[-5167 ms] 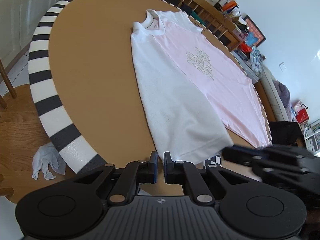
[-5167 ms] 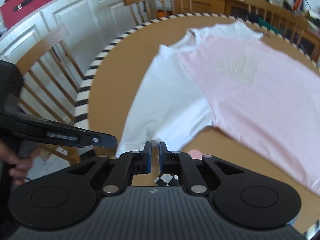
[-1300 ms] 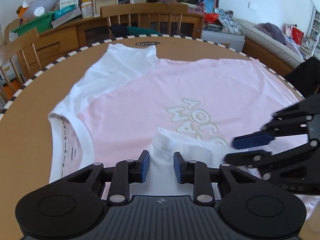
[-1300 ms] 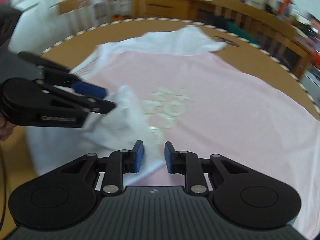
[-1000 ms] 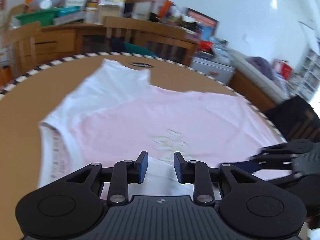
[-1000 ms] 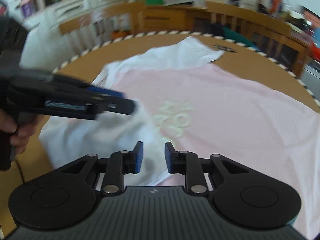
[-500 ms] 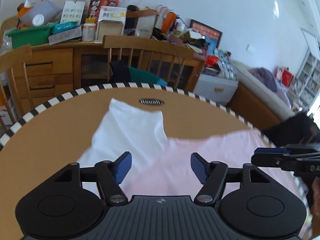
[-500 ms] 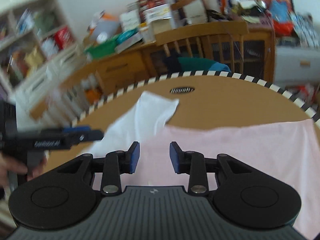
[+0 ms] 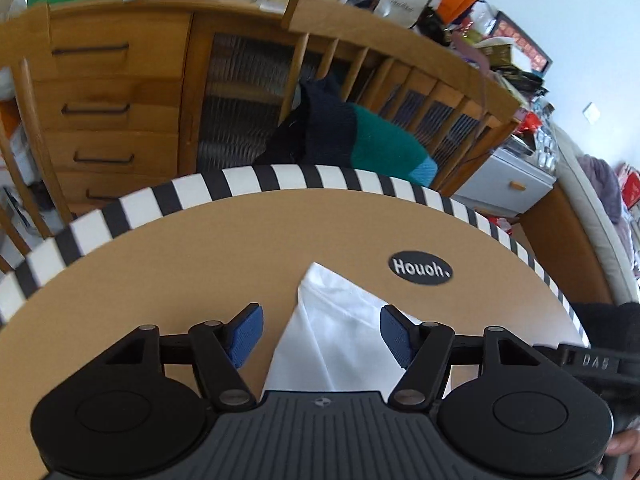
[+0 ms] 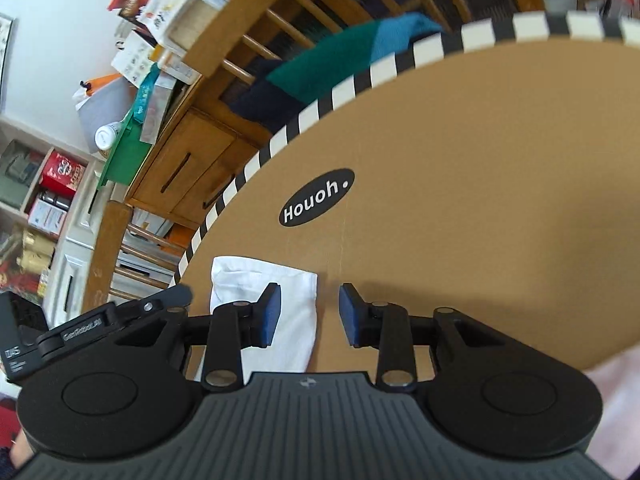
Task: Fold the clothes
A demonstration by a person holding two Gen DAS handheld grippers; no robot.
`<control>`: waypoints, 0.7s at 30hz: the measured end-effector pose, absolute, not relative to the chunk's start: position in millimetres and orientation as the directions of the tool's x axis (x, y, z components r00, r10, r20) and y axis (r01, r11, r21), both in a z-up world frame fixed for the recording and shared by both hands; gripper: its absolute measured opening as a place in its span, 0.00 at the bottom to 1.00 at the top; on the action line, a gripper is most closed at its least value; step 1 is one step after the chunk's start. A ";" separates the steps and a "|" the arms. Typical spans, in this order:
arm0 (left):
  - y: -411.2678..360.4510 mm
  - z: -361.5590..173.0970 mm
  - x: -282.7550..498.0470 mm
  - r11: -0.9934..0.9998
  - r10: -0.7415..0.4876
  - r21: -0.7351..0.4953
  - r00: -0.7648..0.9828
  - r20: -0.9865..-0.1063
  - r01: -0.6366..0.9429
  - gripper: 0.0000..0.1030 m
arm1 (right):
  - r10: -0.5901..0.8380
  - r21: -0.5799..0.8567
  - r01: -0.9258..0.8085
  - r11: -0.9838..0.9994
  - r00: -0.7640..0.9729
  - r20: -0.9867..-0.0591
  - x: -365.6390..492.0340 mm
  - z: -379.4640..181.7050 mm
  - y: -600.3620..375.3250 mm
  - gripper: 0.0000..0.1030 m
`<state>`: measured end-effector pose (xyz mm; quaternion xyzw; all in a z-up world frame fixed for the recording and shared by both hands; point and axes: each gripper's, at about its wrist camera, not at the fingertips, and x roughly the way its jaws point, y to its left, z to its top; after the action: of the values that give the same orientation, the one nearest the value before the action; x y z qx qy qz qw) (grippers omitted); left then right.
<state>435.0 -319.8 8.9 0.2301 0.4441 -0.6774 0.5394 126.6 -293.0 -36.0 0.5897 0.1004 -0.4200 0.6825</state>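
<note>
The left gripper [image 9: 321, 334] hangs over the round table [image 9: 200, 264] with its blue pads [image 9: 245, 334] spread wide; its jaws have just been closing a little, and nothing is pinched between them, though the white sleeve [image 9: 340, 332] of the shirt lies flat on the brown tabletop underneath, in the gap. Beside it the right gripper [image 10: 308, 314] stands with its jaws partly apart, having just been opening, and they too grip nothing; the left pad sits above the sleeve's hem and the right pad above bare tabletop. A strip of the shirt's pink body [image 10: 612, 376] shows at the table's near right edge. Just beyond the sleeve's tip a black oval sticker [image 9: 421, 269] reading "Houoh." is stuck to the tabletop, near the far edge. The black-and-white striped rim [image 9: 280, 178] runs round that edge. Behind it a dark blue and green jumper [image 9: 360, 136] lies by a wooden chair back [image 9: 400, 80], and further off stands a wooden sideboard [image 9: 112, 92] piled with boxes.
</note>
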 end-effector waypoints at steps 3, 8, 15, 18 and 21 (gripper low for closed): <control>-332.3 -1.7 438.6 -0.008 -0.527 -0.387 -0.333 -0.782 0.922 0.57 | -0.448 0.756 0.651 -0.066 0.658 -0.606 130.5 -45.6 -300.5 0.30; -340.4 -14.0 435.3 -0.060 -0.505 -0.390 -0.365 -0.782 0.919 0.47 | -0.440 0.746 0.665 -0.032 0.661 -0.608 139.5 -44.1 -307.8 0.24; -344.9 -20.7 422.1 -0.028 -0.510 -0.360 -0.323 -0.797 0.933 0.03 | -0.440 0.681 0.732 0.013 0.616 -0.653 151.1 -38.7 -313.0 0.03; -336.9 -15.0 419.2 -0.024 -0.520 -0.363 -0.322 -0.791 0.932 0.03 | -0.456 0.650 0.759 0.028 0.589 -0.667 154.7 -31.2 -308.3 0.03; -322.7 4.9 426.6 -0.011 -0.561 -0.394 -0.332 -0.758 0.919 0.03 | -0.491 0.681 0.731 0.045 0.610 -0.622 151.4 -15.2 -301.1 0.03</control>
<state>426.6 -322.7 4.9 0.2000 0.4476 -0.6824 0.5422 151.4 -301.1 -15.2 0.5426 0.1107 -0.4277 0.7144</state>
